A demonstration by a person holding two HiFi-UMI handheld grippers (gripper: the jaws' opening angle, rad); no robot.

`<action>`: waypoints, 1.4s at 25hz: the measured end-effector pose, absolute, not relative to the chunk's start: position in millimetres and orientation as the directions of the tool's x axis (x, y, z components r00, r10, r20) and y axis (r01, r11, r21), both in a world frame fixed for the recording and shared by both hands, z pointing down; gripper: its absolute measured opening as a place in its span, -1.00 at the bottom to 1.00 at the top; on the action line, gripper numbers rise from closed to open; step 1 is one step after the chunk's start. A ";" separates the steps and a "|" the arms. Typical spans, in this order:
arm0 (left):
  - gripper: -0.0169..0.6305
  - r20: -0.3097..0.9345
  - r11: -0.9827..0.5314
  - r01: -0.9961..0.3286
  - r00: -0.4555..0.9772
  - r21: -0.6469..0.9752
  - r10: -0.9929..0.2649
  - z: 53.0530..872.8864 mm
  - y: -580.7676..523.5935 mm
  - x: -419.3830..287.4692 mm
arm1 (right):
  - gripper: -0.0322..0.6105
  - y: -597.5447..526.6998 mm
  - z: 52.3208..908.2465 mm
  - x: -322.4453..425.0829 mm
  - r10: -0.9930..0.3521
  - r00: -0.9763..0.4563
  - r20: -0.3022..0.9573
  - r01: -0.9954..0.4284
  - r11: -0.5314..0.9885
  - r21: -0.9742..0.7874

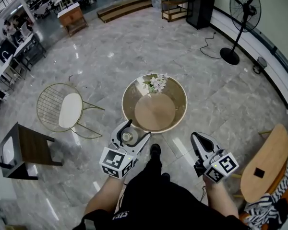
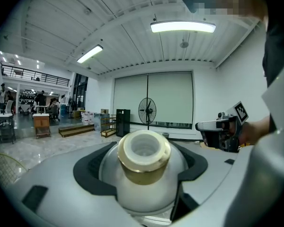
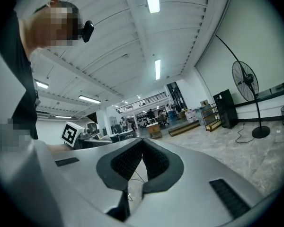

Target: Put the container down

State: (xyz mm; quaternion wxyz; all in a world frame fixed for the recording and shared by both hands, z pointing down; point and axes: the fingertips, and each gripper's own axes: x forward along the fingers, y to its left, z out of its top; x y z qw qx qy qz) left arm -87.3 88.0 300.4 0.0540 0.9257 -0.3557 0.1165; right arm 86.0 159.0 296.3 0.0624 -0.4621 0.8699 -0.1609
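while the person is standing at the near edge of a round table, the left gripper is clamping a small white container between its dark pads; the jaws are pressing on the container's rounded body from both sides; a gold band is circling its neck and its open mouth is showing toward the camera; in the head view the container is hanging in the air just beside the table's near left rim, apart from the tabletop; the right gripper is hovering over the floor to the right of the person's shoe, well apart from the table; its jaws are lying together, their ribbed pads meeting at the tips with nothing between them; a bunch of pale flowers is sitting at the far edge of the table; a wire chair is standing to the left of the table, and a dark wooden stool is standing nearer on the left; a standing fan is rising by the far wall on the right; a wooden tabletop is showing at the right edge.
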 end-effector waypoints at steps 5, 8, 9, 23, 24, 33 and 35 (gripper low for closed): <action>0.09 0.238 -0.741 -0.671 0.724 0.025 -0.647 313.7 18.9 -80.9 | -0.85 90.9 304.5 88.9 -0.819 -0.570 0.069 -0.790 0.524 -0.317; 0.09 0.234 -0.750 -0.660 0.735 0.032 -0.637 315.5 -28.4 -77.3 | -0.85 42.2 301.8 86.1 -0.817 -0.570 0.086 -0.795 0.522 -0.308; 0.09 0.233 -0.754 -0.656 0.739 0.035 -0.632 314.1 -43.9 -76.5 | -0.85 26.0 299.3 84.5 -0.816 -0.571 0.093 -0.797 0.522 -0.304; 0.09 0.242 -0.765 -0.644 0.746 0.023 -0.621 313.0 -181.1 -75.7 | -0.85 -120.1 301.5 64.1 -0.790 -0.598 0.137 -0.782 0.537 -0.318; 0.09 0.246 -0.762 -0.647 0.742 0.023 -0.623 314.1 -185.3 -75.0 | -0.85 -126.6 301.5 65.0 -0.787 -0.603 0.132 -0.777 0.542 -0.319; 0.09 0.282 -0.692 -0.721 0.670 0.028 -0.687 319.1 -213.1 -44.1 | -0.85 -173.6 308.0 97.8 -0.712 -0.692 0.119 -0.704 0.628 -0.332; 0.09 0.293 -0.679 -0.733 0.655 0.023 -0.697 321.5 -216.7 -26.7 | -0.85 -180.7 310.6 112.2 -0.693 -0.712 0.114 -0.684 0.648 -0.333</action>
